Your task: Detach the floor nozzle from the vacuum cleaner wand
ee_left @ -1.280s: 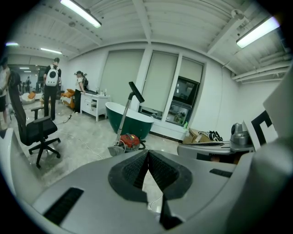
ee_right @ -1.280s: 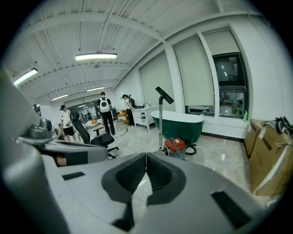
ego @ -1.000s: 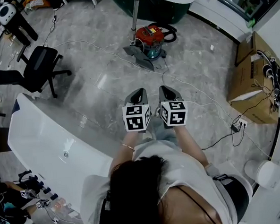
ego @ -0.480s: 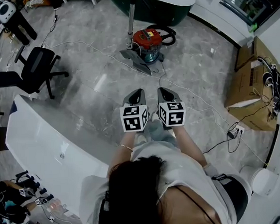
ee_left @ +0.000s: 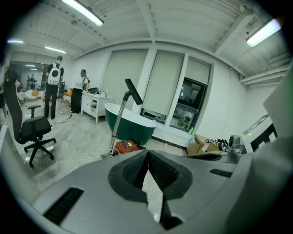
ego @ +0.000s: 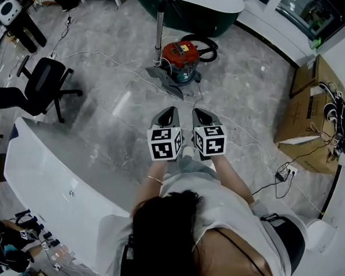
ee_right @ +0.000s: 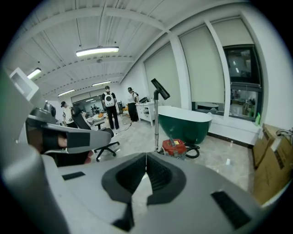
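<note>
- Vacuum cleaner [ego: 182, 53] is sitting on the floor, well ahead of the person.
- Its wand [ego: 158, 24] is standing tall, so a hard pull could be tipping it over.
- Floor nozzle [ego: 168, 79] is lying at the wand's bottom, joined on.
- Left tool [ego: 170, 111] and right tool [ego: 198, 111] are both squeezed shut, holding nothing. Arriving like that, they would be bumping the nozzle, not grabbing it.

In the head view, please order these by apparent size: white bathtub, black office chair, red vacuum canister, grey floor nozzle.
1. Glossy white bathtub, also nearest the camera.
2. Black swivel office chair.
3. Red round vacuum canister.
4. Flat grey floor nozzle, barely smaller.
</note>
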A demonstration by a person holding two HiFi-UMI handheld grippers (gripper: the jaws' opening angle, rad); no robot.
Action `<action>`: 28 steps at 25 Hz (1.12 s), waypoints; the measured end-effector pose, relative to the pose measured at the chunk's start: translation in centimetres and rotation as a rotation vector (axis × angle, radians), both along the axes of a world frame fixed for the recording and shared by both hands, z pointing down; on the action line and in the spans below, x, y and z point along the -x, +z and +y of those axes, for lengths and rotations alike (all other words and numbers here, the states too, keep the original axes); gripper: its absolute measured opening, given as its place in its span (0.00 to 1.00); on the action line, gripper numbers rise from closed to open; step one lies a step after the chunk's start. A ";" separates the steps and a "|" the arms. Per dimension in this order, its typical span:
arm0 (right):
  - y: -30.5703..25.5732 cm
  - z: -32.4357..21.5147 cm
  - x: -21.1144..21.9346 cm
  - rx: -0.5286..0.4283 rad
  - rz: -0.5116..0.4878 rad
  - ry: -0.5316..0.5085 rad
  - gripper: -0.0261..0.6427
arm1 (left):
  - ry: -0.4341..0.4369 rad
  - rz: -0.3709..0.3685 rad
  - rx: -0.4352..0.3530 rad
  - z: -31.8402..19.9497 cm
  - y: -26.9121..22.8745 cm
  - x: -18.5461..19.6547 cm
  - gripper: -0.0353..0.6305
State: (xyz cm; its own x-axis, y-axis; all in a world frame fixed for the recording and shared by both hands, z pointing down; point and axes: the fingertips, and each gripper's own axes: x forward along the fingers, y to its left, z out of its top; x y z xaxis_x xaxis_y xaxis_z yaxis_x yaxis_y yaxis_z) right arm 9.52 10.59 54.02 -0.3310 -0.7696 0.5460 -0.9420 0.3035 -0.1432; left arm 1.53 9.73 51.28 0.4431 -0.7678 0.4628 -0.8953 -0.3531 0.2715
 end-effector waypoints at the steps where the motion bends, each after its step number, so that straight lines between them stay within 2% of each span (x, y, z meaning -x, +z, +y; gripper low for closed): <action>1: 0.0 -0.4 -0.1 -0.001 -0.001 -0.009 0.06 | -0.005 -0.002 -0.001 -0.3 0.0 -0.2 0.06; 15: 0.1 -4.2 -1.8 -0.001 -0.014 -0.083 0.06 | -0.097 -0.024 -0.036 -3.7 -1.4 -1.4 0.06; 28: 0.7 -5.5 -4.0 0.026 0.003 -0.091 0.06 | -0.100 -0.054 -0.051 -4.6 -1.6 -3.5 0.06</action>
